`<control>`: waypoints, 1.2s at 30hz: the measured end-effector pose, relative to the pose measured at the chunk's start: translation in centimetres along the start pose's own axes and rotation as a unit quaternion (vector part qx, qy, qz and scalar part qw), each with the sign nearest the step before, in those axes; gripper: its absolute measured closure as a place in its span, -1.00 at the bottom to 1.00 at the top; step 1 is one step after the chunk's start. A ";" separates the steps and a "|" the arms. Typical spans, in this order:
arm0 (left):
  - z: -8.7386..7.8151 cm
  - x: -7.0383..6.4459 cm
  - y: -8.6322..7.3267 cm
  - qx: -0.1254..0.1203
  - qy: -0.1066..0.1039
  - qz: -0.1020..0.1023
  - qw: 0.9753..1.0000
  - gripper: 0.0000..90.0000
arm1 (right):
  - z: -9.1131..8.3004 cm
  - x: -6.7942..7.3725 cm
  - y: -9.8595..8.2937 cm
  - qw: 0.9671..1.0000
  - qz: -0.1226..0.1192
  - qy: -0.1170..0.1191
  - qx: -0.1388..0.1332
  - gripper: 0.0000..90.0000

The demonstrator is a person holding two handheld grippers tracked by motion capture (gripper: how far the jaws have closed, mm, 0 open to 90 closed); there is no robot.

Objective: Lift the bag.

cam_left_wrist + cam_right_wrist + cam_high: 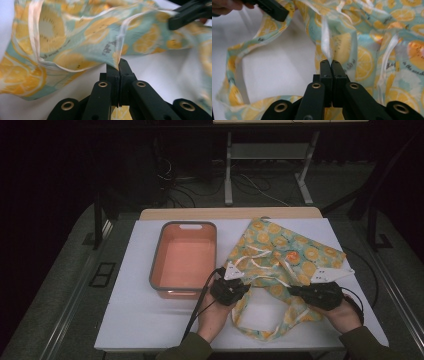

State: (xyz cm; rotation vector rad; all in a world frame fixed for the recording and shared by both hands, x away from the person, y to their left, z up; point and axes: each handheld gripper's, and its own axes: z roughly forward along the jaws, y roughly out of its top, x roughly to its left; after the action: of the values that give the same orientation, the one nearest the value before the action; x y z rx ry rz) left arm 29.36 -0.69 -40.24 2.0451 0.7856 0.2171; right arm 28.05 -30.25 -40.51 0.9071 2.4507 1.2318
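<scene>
A fabric tote bag [280, 252] printed with orange slices on pale green lies on the white table, its strap looping toward the front edge. My left gripper [245, 286] is shut on the bag's near-left edge, the cloth [82, 35] pinched between its jaws. My right gripper [292, 290] is shut on the bag's rim at the near right, a fold of cloth [342, 45] rising from the closed jaws. In the left gripper view, the right gripper [190, 13] shows at the top right. The left gripper [272, 8] shows at the top left of the right gripper view.
An orange plastic tub [184, 259] with a grey rim stands on the table left of the bag, with nothing inside. The white table top [140, 315] has bare room at the front left. Behind the table are a metal stand and cables on the floor.
</scene>
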 end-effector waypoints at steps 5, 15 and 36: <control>-1.3 0.9 1.7 -0.025 0.004 -0.004 1.000 0.98 | -0.3 -0.3 1.0 1.000 -0.002 -0.004 -0.018 0.98; -2.7 3.4 5.2 -0.066 0.020 -0.031 0.997 0.98 | -0.1 -2.2 4.3 0.998 -0.012 -0.035 -0.058 0.98; -4.2 6.8 8.5 -0.084 0.038 -0.045 0.995 0.97 | -0.3 -2.9 8.5 0.992 -0.007 -0.046 -0.121 0.98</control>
State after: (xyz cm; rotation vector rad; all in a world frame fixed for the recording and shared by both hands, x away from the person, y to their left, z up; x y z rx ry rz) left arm 36.61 3.10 -31.95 1.8481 0.8738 0.3021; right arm 33.74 -28.44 -33.75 0.8572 2.1741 1.4119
